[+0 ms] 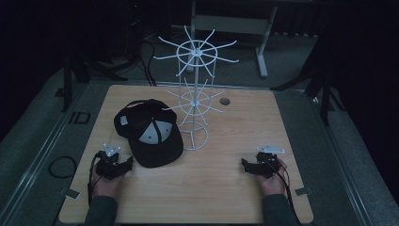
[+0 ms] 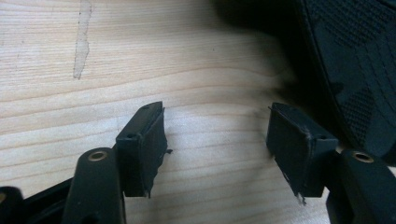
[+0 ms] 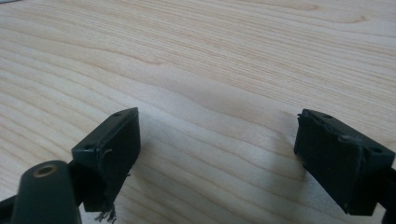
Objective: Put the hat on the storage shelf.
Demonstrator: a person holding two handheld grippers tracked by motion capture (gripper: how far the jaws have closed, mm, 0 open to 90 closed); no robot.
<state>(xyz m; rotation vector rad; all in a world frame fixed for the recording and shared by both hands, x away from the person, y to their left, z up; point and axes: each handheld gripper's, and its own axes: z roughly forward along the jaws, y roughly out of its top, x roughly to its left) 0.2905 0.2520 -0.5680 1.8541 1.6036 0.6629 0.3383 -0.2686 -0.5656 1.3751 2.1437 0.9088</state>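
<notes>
**High view: black cap beside a white wire rack, both grippers spread wide on the desk**

High view: a light wooden desk (image 1: 226,188) is seen in a dim room, with a black cap (image 1: 149,133) lying at its left-centre, brim toward the person. White panels are visible on the cap's crown, and a small pale tag is seen at its left edge; no writing or brand can be read on either at this size. Just to the right of the cap, and touching or overlapping it in the picture, a white wire rack (image 1: 195,96) stands upright, with two tiers of radiating hooks on a central post and a ring base. A small round grey grommet (image 1: 224,101) is set into the desk behind the rack.

The left gripper (image 1: 113,162) is held low over the desk's near left part, just beside the cap's brim. In the left gripper view its jaws are seen parted wide with bare wood grain between them, nothing held; the cap's stitched black fabric (image 2: 355,70) is seen at the upper right, close to the right-hand jaw. A pale scuff mark (image 2: 81,39) is seen on the wood.

The right gripper (image 1: 259,165) is held at the near right, well apart from cap and rack. In the right gripper view its jaws are likewise spread and empty above plain wood (image 3: 210,60). Frayed rubber is seen at the pad edges.
</notes>
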